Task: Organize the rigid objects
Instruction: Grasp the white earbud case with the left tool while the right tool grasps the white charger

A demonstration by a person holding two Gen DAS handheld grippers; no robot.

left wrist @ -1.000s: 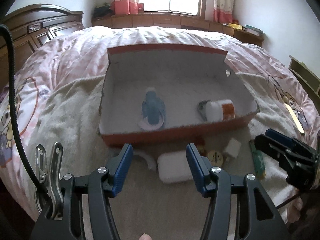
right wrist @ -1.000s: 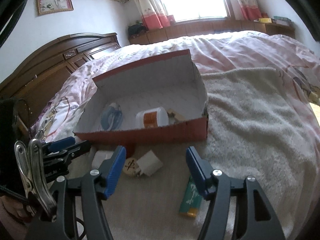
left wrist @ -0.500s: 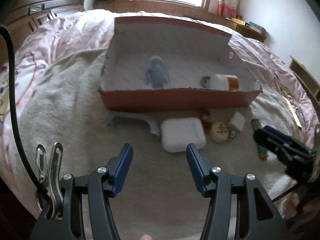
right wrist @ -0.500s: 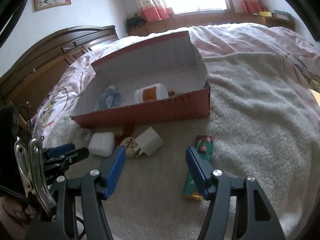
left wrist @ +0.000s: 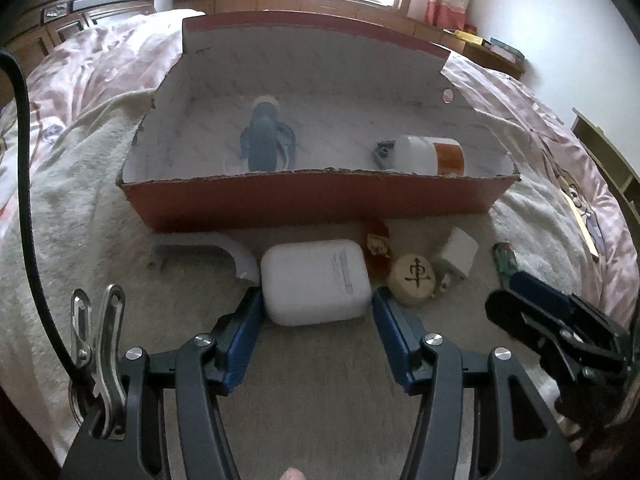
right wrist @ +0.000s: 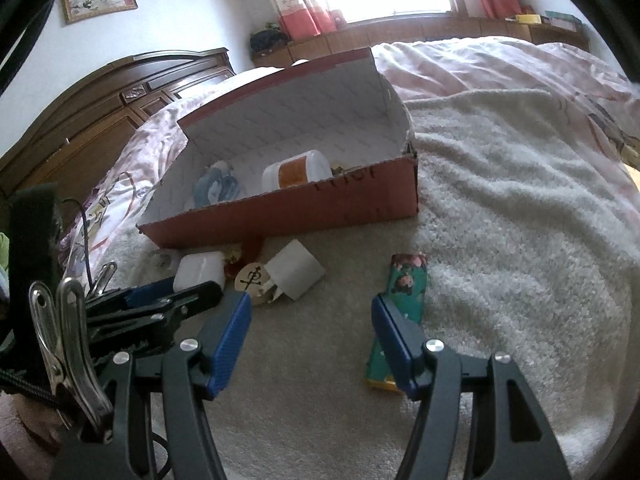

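The white case [left wrist: 315,281] lies flat on the blanket [left wrist: 72,208], long axis running across between the left gripper's [left wrist: 318,308] blue pads. The jaws stand open around its near end; the left pad looks to be at its edge, the right pad clear. The gripper tilts downward toward it. Just right of the case sit a small red figure [left wrist: 378,246], a wooden disc [left wrist: 412,278] and a white plug [left wrist: 458,254]; left of it, a curved white piece [left wrist: 224,248]. Beyond stands the red box [left wrist: 320,200], holding a blue item [left wrist: 264,142] and a jar [left wrist: 430,156] on its side. The right gripper [right wrist: 312,312] hangs open and empty, angled down, a green packet [right wrist: 404,284] lengthwise by its right finger.
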